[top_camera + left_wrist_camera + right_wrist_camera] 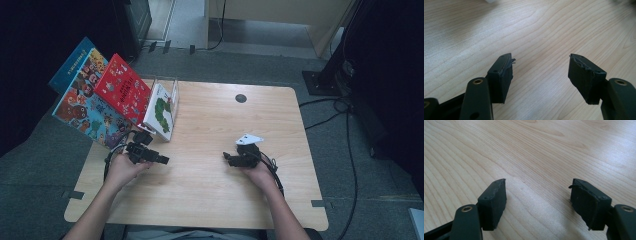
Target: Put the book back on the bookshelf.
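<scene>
On the light wooden table (210, 150), two black hand-held grippers lie low over the bare board, well apart from each other. At about eight o'clock from the table's middle, the left gripper (162, 160) points across toward three o'clock; in the left gripper view its jaws stand wide apart with nothing between them, bare wood grain below (540, 66). At about four o'clock, the right gripper (227, 159), with a grey three-cornered plate on top, points toward nine o'clock, facing the left one; in the right gripper view its jaws are likewise spread wide and empty (537, 188). Nearest the left gripper, at its twelve o'clock, a white picture book with a green caterpillar on the cover (161, 111) leans in a clear plastic book stand (174, 92). Beside it, toward ten o'clock, lean a red picture book (122, 87) and a blue picture book (82, 107), overhanging the table's edge.
</scene>
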